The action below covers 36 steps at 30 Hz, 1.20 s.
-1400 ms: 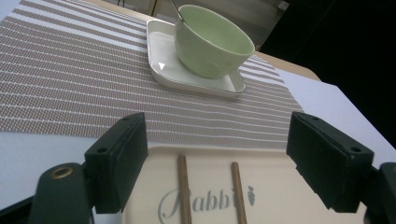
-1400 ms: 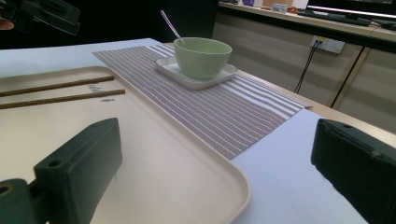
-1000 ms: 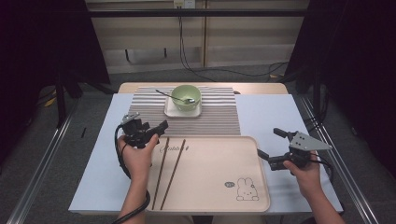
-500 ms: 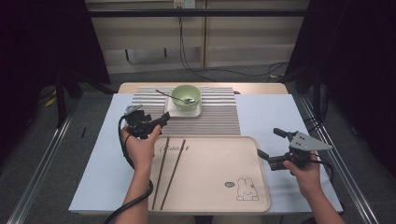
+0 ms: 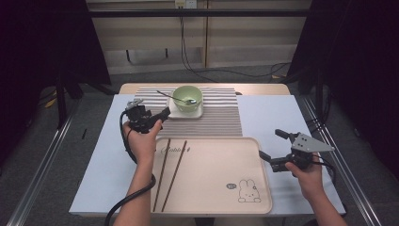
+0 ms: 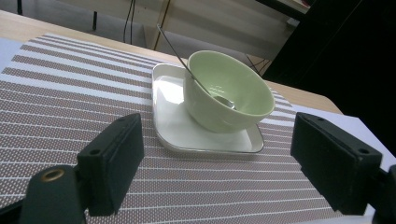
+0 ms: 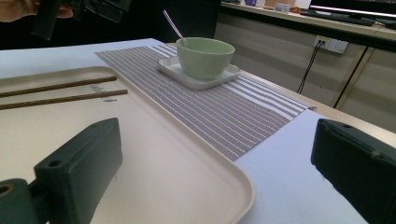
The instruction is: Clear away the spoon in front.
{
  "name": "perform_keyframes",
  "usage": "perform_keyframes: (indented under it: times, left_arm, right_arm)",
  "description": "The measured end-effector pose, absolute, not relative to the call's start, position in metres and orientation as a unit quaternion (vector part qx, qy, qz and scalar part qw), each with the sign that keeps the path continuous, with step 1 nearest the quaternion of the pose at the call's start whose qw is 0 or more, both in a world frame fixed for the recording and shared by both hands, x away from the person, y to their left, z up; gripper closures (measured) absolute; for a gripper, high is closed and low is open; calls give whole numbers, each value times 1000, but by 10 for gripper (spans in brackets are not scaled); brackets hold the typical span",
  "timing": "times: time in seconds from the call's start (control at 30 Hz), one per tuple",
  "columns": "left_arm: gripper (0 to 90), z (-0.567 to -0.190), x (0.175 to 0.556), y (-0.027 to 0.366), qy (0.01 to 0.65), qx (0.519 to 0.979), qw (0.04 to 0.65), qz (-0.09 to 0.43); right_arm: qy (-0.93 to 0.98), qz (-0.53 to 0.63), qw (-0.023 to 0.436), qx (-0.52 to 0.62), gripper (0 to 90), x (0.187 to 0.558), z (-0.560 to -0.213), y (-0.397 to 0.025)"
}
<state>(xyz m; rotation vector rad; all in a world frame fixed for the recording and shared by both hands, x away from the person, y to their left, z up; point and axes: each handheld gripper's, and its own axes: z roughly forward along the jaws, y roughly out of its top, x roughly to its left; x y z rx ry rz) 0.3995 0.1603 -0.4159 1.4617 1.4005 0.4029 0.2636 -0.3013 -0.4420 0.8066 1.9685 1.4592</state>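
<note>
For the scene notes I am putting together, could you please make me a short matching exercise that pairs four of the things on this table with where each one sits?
Things:
1. spoon
2. green bowl
3. chopsticks
4. white square plate

Places:
A. on the striped mat
B. on the left part of the beige tray
C. inside the bowl, handle leaning out over the rim
D. on the white square plate

Pairs: 1-C, 2-D, 3-B, 4-A
</note>
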Motion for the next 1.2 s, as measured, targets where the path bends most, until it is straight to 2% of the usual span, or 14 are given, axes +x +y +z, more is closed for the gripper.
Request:
perform_keyframes:
  times: [0.43,0.87,1.2]
  left_arm:
    - [173,-418,414,163,594,591,518,172]
    - [194,-421,432,155,587,594,519,181]
    - [295,-428,445,154,575,601,522,189]
  right_arm:
    - [735,541,273,304,14,263,-442,-301]
    - [733,541,283,299,15,263,-442,-302]
    - [739,537,279,296,15,262,-441,-303]
